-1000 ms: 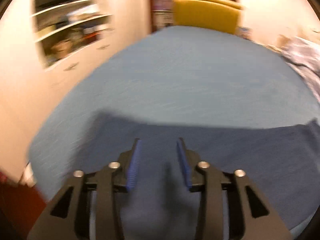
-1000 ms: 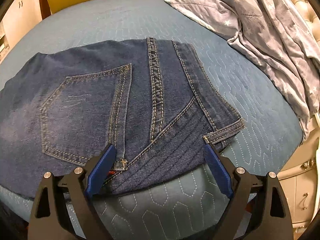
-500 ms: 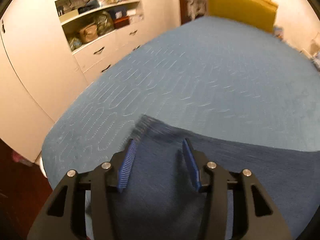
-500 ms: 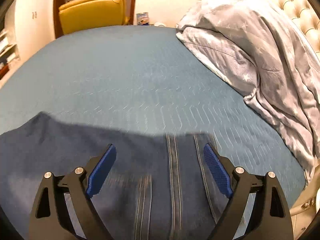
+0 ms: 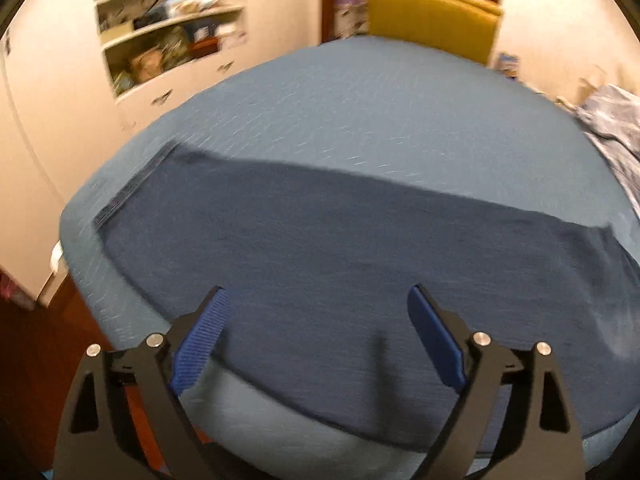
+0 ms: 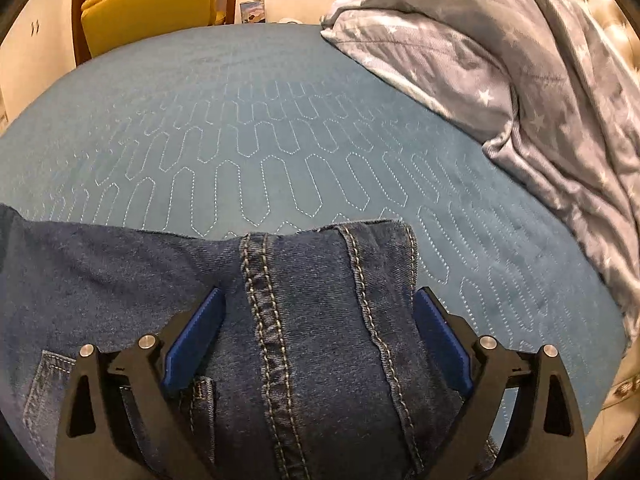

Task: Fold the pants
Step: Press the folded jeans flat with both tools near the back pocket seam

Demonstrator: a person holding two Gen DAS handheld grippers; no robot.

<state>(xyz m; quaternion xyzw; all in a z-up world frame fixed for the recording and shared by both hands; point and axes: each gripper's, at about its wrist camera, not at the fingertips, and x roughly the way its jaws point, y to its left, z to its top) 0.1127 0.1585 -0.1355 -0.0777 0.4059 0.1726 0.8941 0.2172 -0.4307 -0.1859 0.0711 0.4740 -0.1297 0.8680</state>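
Note:
Dark blue jeans (image 5: 320, 248) lie flat across the near edge of a blue quilted bed (image 5: 360, 112). In the left wrist view the leg end with its hem is at the left. My left gripper (image 5: 316, 320) is open and empty above the leg fabric. In the right wrist view the waist end of the jeans (image 6: 312, 320), with seams and a back pocket, lies under my right gripper (image 6: 316, 324), which is open with its jaws wide on either side of the centre seam, holding nothing.
A grey star-print duvet (image 6: 500, 60) is heaped at the right of the bed. A yellow chair (image 5: 432, 24) stands beyond the far edge. A white shelf cabinet (image 5: 160, 40) stands at the left. The bed edge drops to a dark floor (image 5: 40, 340).
My left gripper has opened wide and pulled back, showing the whole leg. My right gripper has stayed open and come lower and closer over the waist end.

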